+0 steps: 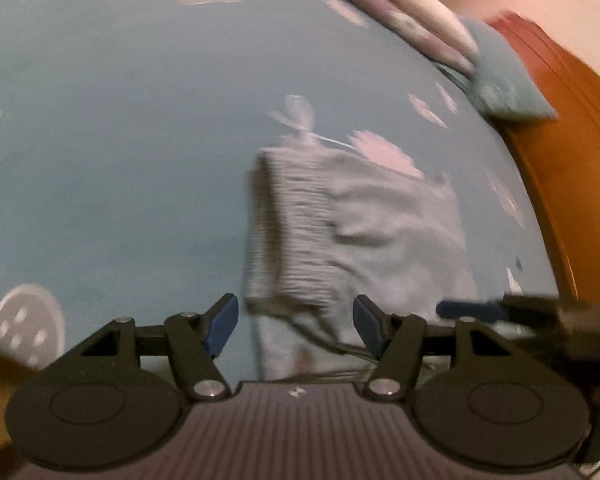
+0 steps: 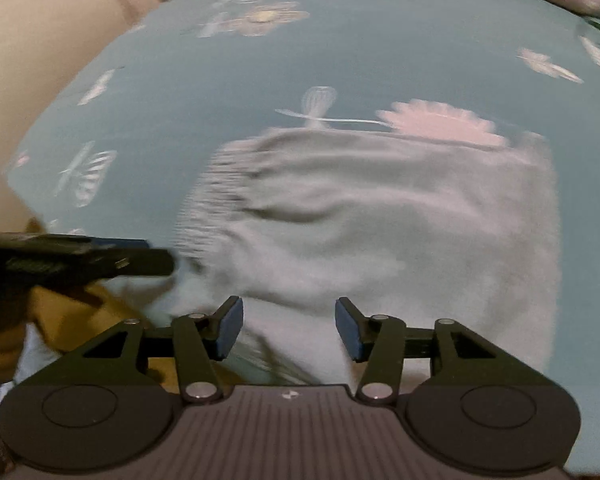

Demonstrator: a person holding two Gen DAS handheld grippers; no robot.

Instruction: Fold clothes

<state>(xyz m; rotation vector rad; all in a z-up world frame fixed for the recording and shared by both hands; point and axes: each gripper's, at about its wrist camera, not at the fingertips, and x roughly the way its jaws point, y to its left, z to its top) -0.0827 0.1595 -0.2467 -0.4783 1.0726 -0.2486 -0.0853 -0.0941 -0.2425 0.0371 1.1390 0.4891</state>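
Our right gripper [image 2: 289, 326] and left gripper [image 1: 296, 326] gape empty; the soft, limp grey garment [image 2: 380, 232] we'd pinch at its ribbed hem [image 2: 216, 208].

A bed covered by a blue-grey sheet [image 2: 180, 60] printed with pink flowers and pale butterflies fills both views. A pinkish-mauve bedspread edge [image 1: 380, 4] borders its far side, beside an orange-brown wooden bed frame [image 1: 560, 128] and a cream wall [image 2: 32, 40]. Lighting is dim.

A bed covered with a blue sheet printed with pink flowers [image 2: 340, 48] carries one folded pale grey ribbed-hem garment [image 2: 380, 220], lying flat.
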